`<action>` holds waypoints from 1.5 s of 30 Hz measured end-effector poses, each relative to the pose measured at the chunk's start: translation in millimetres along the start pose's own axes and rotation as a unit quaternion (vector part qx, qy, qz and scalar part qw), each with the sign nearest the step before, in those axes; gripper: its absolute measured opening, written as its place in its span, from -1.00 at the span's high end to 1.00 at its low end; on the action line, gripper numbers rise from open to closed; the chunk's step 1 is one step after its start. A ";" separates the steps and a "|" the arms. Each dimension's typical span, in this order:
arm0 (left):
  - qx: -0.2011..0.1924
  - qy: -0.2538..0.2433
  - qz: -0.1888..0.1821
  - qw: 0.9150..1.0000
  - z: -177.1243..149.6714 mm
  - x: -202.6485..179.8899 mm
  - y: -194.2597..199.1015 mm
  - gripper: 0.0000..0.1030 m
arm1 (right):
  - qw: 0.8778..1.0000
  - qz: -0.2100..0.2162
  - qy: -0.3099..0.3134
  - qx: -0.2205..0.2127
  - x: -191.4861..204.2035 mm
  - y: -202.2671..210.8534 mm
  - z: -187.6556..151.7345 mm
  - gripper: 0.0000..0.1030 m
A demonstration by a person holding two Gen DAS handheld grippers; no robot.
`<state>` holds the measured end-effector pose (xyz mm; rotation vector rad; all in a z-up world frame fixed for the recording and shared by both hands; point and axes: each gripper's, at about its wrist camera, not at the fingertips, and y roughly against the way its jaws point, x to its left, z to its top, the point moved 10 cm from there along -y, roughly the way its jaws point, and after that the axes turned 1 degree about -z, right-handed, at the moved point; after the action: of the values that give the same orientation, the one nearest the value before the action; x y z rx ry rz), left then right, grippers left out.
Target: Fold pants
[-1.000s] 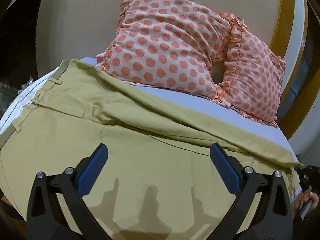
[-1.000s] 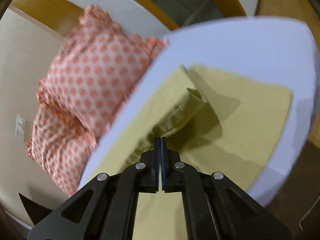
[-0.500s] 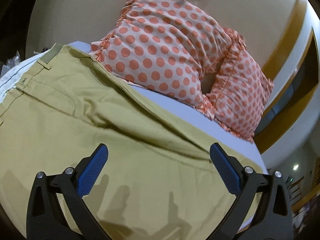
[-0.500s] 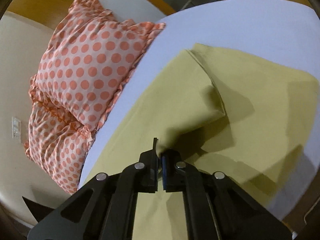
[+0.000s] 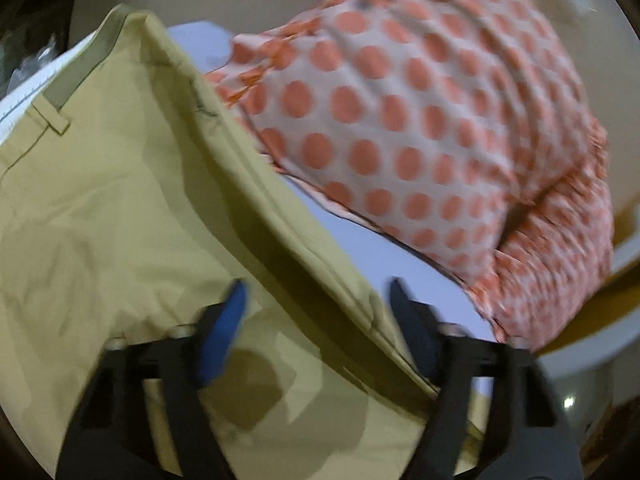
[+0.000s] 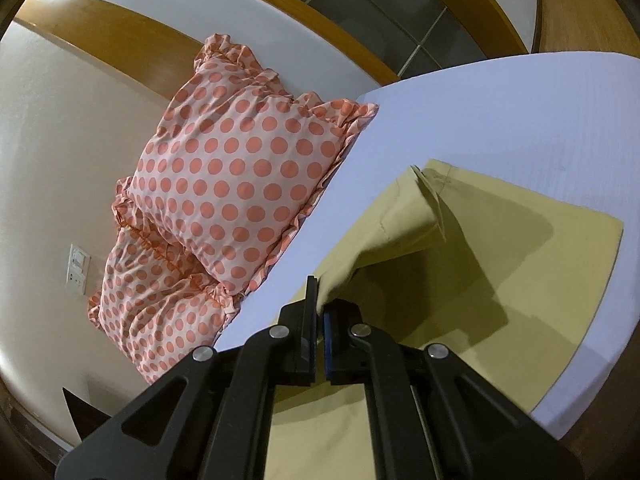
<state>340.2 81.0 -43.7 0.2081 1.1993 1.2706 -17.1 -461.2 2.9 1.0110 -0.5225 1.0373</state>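
Your left gripper (image 5: 316, 312) is hovering low over the pants (image 5: 120, 220), tilted, its jaws spread wide and grasping nothing; the raised fold of the fabric is running between the two blue-padded fingers (image 5: 224, 328) (the view is blurred, so contact is hard to judge). The pants are lying across the bed (image 5: 380, 256), khaki cotton, lightly creased, with the waistband (image 5: 76, 76) and a belt loop showing at the far left. Just beyond the fold, a plump pillow (image 5: 420, 120) in pale fabric with coral dots and a ruffled edge is leaning against the cream wall.

Your right gripper (image 6: 318, 312) is angled along the pant leg, its jaws clenched on an edge of the pants (image 6: 520, 280) and lifting it, so the cloth is tenting up off the bed (image 6: 500, 120) and casting a shadow on the flat layer beneath. The sheet is smooth and pale lavender-white. Two dotted pillows (image 6: 240, 184) are stacked to the left.
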 end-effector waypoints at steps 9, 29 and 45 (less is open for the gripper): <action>-0.069 -0.072 -0.033 0.994 -56.3 -8.1 117.8 0.89 | 0.999 0.013 0.002 -0.040 3.0 32.5 18.6 0.95; -0.056 -0.039 -0.028 0.997 -210.0 70.9 173.6 0.83 | 0.997 -0.063 -0.043 -0.017 -79.0 56.4 -10.9 0.95; -0.058 -0.088 -0.026 0.994 -230.2 76.0 183.0 0.60 | 0.983 -0.162 0.015 -0.079 -90.3 94.2 1.8 0.13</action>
<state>37.4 100.9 -58.1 0.1993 0.9714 1.2454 -141.2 -490.6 -24.7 0.9021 -0.3932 0.7082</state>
